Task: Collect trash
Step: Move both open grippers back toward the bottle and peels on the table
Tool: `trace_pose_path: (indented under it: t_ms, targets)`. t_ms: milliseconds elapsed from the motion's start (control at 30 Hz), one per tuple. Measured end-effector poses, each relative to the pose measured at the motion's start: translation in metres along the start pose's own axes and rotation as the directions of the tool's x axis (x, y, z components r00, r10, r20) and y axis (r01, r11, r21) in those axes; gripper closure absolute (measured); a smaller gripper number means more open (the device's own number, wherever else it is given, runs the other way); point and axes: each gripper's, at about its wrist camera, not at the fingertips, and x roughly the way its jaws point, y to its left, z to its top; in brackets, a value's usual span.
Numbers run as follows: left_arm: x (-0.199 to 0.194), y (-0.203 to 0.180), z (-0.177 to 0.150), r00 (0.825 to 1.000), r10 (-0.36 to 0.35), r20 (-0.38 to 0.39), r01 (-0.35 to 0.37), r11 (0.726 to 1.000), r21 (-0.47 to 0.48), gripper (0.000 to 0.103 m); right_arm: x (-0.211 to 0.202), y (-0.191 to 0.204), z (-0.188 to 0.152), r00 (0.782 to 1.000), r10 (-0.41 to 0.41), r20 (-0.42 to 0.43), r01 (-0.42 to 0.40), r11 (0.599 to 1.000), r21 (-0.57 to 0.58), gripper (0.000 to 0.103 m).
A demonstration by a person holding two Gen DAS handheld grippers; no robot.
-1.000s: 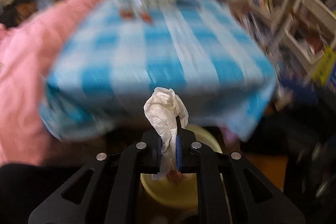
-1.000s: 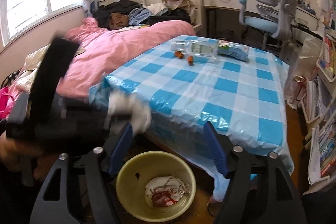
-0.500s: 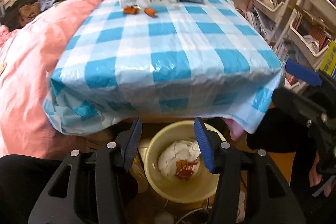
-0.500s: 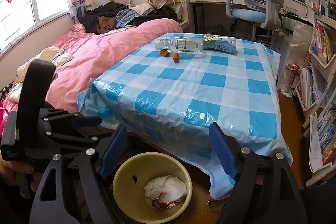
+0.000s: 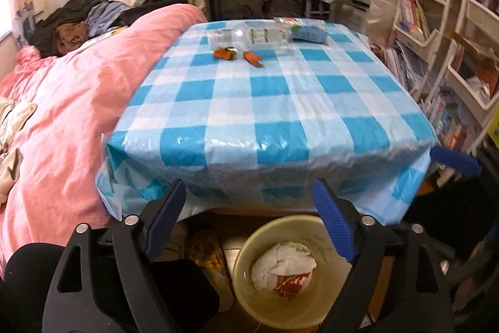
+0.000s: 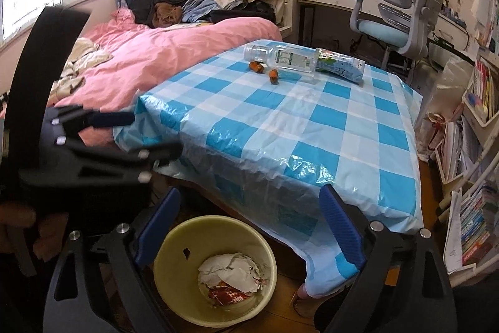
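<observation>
A yellow bin stands on the floor at the table's front edge. It holds crumpled white tissue and a red wrapper. My left gripper is open and empty above the bin. My right gripper is open and empty too. On the far end of the blue checked table lie a clear plastic bottle, a blue-green packet and two small orange pieces.
A bed with a pink duvet flanks the table's left. A blue desk chair stands behind the table. Shelves of books line the right. The left gripper's body shows at the right wrist view's left.
My left gripper opened and let the white tissue fall into the bin. It then rose, so more of the tabletop shows. The right gripper stayed open.
</observation>
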Motion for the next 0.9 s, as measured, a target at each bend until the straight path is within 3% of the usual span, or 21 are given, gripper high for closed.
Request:
trace_pose_path:
  t_ms: [533,900]
  targets:
    - [0.008,0.026,0.032,0.998,0.024,0.056,-0.015,0.988,-0.151,0.012,0.025,0.002,0.009,0.999,-0.004,-0.053,0.005,1.000,0.021,0.013]
    - [0.027,0.025,0.072,0.997,0.038,0.065,-0.027,0.987,-0.159,0.009,0.036,0.017,0.006,0.998,-0.011,-0.060,0.010,0.999,-0.030,0.013]
